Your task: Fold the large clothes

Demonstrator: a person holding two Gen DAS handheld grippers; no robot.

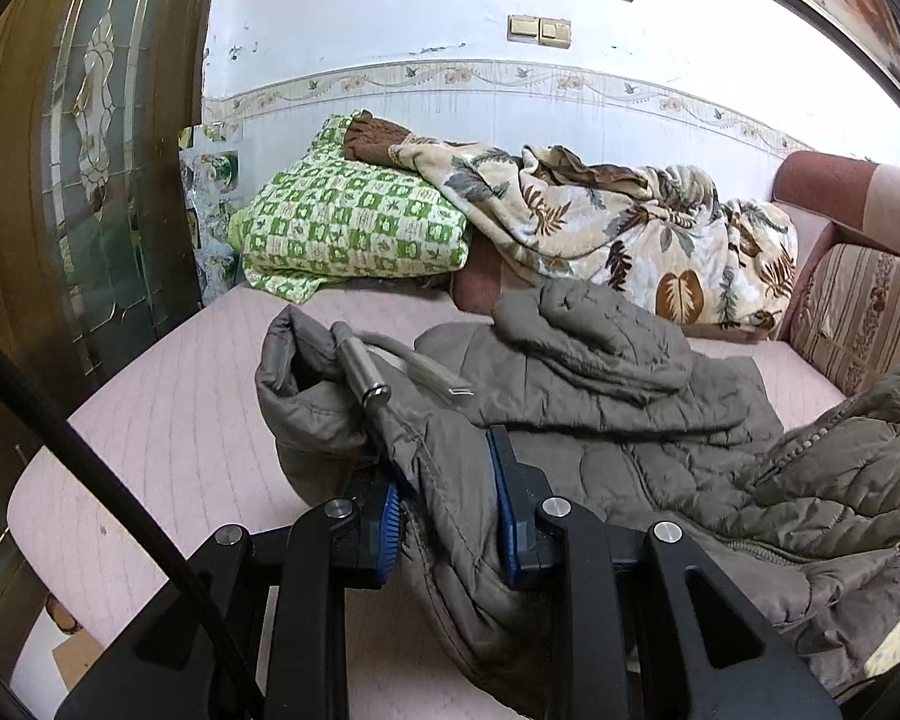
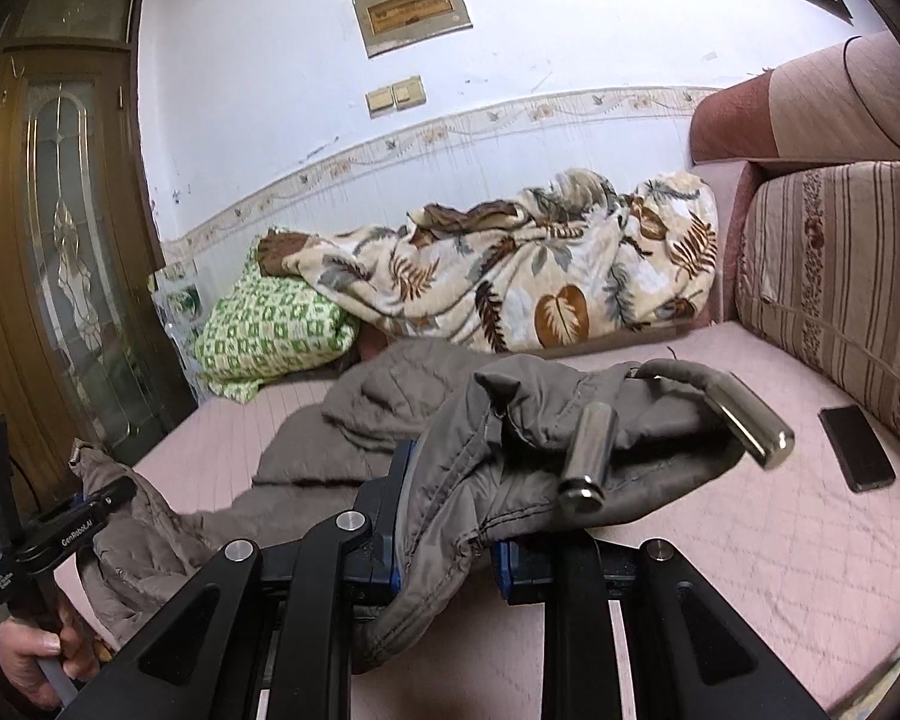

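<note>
Both grippers pinch the grey jacket [image 1: 600, 396] on the pink sofa [image 1: 168, 432] — left gripper [image 1: 447, 516] and right gripper [image 2: 450, 546] each clamp a hem. A phone [image 2: 857, 447] lies just right of the jacket.

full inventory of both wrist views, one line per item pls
jacket: 1, grey-brown quilted, spread on the bed, edges held in both grippers
metal cord ends: 2, silver, hanging from the jacket's drawcords
bed cover: 1, pale pink quilted, under the jacket
leaf blanket: 1, cream with brown and grey leaves, bunched along the wall
green pillow: 1, green and white check, left of the blanket
phone: 1, black, on the bed cover by the striped cushion
striped cushion: 1, pink floral stripes, right side
door: 1, brown wood with glass, left
wall switches: 2, beige, on the white wall
left gripper: 1, black with blue pads, closed on jacket fabric
right gripper: 1, black with blue pads, closed on jacket fabric
</note>
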